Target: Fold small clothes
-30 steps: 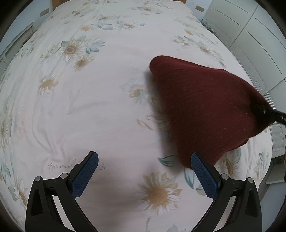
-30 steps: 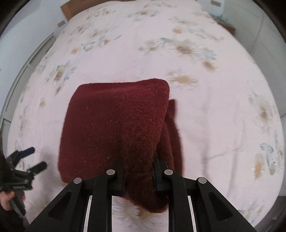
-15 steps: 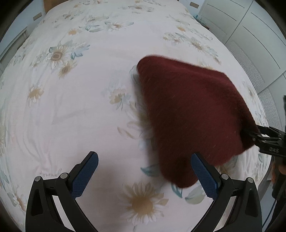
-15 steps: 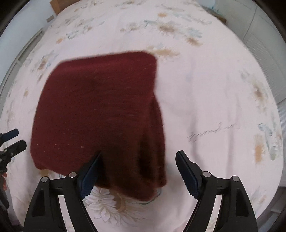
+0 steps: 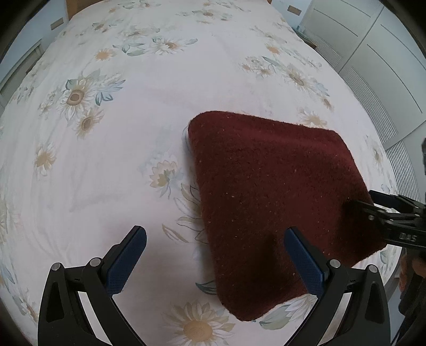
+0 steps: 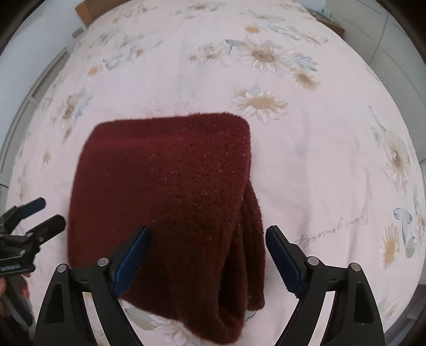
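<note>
No containers in our frames, just the garment [image 6: 170, 202]: dark red fuzzy knit, folded into a thick pad, lying flat on the bed [image 5: 133, 149], toward the foot edge. In our left wrist view it fills 3 to 5 o'clock; in the right wrist view it runs from centre down to 6 o'clock, stacked layer edges showing along its right side. Our left gripper [image 5: 215, 259] has its fingers spread wide, nothing clamped; the left blue pad [image 5: 125, 262] is over bare sheet, the right pad is over the garment's near part, and we cannot tell if it touches. Our right gripper [image 6: 207, 259] straddles the garment's near end, fingers apart with the knit between them, pads not pressing; jaws are closing slightly. Each gripper also shows in the other's view: right one at 3 o'clock at the garment's edge, left one at 9 o'clock just beside the garment with a bit of hand under it. Surface: pale pink sheet with a sunflower and daisy print, light creases, a line of script printed on it. Room: white wardrobe [image 5: 372, 53] with louvred panels at 1 to 3 o'clock in the left view, wooden headboard [image 6: 87, 12] at 11 o'clock in the right view.
</note>
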Motion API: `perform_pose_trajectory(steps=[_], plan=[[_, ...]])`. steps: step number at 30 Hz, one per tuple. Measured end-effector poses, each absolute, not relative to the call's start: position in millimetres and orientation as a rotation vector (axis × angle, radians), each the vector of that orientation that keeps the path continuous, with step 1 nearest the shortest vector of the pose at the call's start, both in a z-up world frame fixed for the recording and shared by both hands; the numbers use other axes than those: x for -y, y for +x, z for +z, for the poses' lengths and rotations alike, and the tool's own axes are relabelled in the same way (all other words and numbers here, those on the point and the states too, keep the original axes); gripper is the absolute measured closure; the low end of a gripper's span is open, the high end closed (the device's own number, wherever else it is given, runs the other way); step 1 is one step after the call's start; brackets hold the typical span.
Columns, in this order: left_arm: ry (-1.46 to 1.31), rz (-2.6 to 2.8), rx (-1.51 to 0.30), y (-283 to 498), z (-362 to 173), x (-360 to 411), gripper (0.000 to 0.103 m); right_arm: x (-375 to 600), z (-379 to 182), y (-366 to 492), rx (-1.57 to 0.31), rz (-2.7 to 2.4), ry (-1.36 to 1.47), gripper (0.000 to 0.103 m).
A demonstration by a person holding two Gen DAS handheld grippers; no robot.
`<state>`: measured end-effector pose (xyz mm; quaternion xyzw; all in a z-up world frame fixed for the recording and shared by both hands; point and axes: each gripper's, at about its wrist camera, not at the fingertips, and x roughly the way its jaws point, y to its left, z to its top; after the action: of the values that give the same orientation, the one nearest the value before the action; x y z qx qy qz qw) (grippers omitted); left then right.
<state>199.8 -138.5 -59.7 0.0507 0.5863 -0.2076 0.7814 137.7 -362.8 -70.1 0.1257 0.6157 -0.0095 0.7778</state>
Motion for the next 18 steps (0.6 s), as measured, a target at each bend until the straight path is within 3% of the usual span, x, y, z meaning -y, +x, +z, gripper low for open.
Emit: perform_pose_trajectory(steps=[1,4,13,18], plan=[[0.112,-0.449,-1.267,199.6,-59.9,140.1,0.001,363.1,-73.4,136.7,-1.34,-0.01,0.291,0.048],[0.117,-0.453,-1.269,198.9,-60.8,143.2,0.001,371.4,-79.9,131.2,-1.331,0.01,0.349,0.077],[0.149,-0.497,-1.254,193.1,-59.3,161.4,0.001,406.0,-76.9,79.8,-1.288,-0.014,0.356,0.086],[0.164,-0.521,-1.269,189.4,-68.3,179.0,0.001,405.3,-83.0,83.6,-1.291,-0.023,0.35,0.086]])
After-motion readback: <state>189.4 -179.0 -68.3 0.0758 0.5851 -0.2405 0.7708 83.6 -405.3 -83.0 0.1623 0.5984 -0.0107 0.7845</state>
